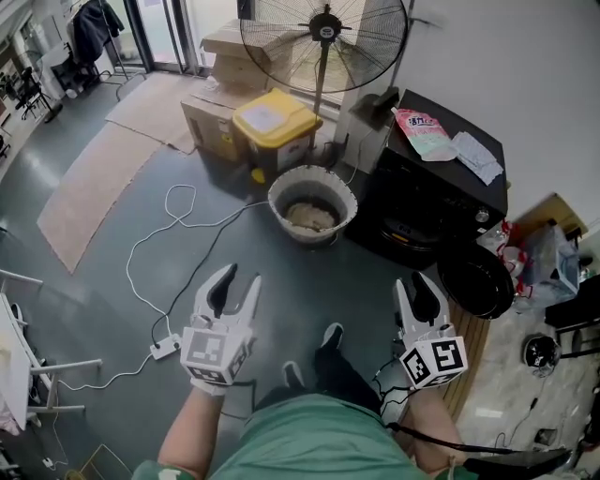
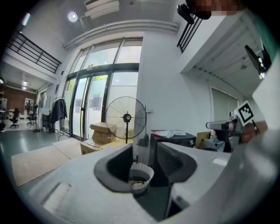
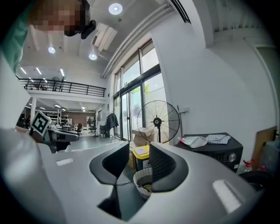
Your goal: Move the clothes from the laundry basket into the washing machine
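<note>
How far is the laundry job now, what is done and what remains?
Done: nothing visible; the clothes lie in the laundry basket. In hand: nothing; the left gripper and right gripper are open and empty, held short of the basket. Left: grasp the clothes and carry them into the black washing machine.

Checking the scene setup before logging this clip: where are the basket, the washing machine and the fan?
basket (image 1: pixel 275 198): head view, left side of its white rim.
washing machine (image 1: pixel 436 173): head view, bare part of its black top.
fan (image 1: pixel 325 28): head view, centre hub.
</note>
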The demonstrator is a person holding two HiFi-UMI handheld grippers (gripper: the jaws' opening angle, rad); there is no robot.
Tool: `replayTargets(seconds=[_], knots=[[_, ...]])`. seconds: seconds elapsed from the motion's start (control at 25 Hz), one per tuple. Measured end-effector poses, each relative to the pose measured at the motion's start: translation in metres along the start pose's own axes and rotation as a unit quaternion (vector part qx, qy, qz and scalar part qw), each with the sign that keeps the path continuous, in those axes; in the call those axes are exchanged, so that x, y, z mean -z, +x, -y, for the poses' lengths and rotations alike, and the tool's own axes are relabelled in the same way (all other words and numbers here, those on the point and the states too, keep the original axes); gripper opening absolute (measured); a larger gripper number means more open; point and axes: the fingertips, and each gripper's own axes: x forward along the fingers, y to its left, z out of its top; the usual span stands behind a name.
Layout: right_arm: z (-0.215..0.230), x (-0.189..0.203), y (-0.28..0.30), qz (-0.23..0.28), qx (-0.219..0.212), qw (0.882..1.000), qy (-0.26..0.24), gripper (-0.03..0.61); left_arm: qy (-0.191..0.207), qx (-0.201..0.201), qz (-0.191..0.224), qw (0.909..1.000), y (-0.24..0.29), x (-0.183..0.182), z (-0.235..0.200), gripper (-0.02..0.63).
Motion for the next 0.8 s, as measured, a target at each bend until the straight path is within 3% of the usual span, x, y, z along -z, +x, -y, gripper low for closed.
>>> replayTargets(seconds=[0.36,0.8], knots=[[0.049,0.014,0.073,-0.008,-0.028,0.999,0.015,0.140,0.009,-0.006,-0.027,0.9996,0.073,0.001,0.001,0.190],[0.140,0.020,0.210,-0.033,-0.079,0.996,0.033,0.163,0.009,-0.082,-0.063,0.9947,0.207,-0.001,-0.052,0.190]])
